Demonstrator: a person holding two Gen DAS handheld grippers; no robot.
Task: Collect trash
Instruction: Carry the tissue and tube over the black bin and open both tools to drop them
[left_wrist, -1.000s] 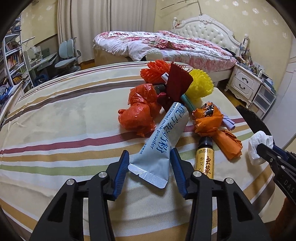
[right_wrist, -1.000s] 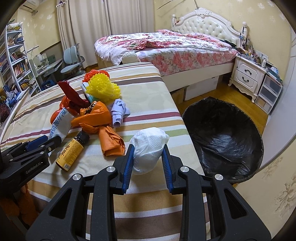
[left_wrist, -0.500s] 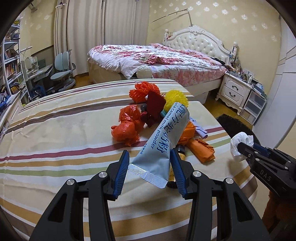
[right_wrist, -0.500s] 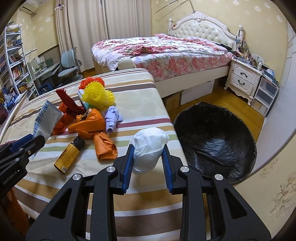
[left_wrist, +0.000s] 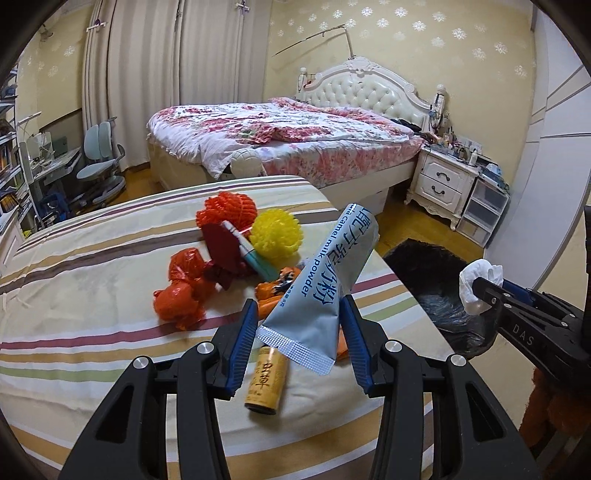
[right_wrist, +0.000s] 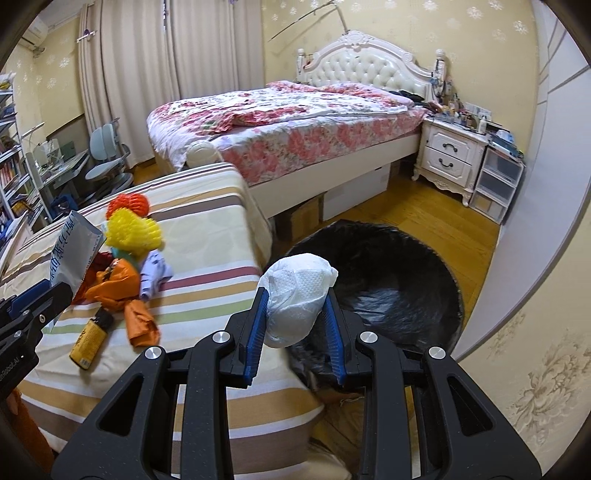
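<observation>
Pale blue foil milk-powder sachet (left_wrist: 325, 284) sits clamped between the blue pads of the left gripper (left_wrist: 299, 343), lifted clear above the striped tablecloth (left_wrist: 92, 295). To the right, the right gripper (right_wrist: 295, 325) is closed on a crumpled white tissue wad (right_wrist: 297, 295), held near the rim of the black-lined round trash bin (right_wrist: 399, 288). On the cloth lie a small amber bottle (left_wrist: 266, 384), crumpled orange plastic bags (left_wrist: 181, 291), a yellow spiky foam net (left_wrist: 275, 236) and an orange one (left_wrist: 225, 212).

Floral bed (left_wrist: 295, 144), white nightstand (right_wrist: 452, 157), grey chair (left_wrist: 99, 166), curtains (right_wrist: 147, 66).
</observation>
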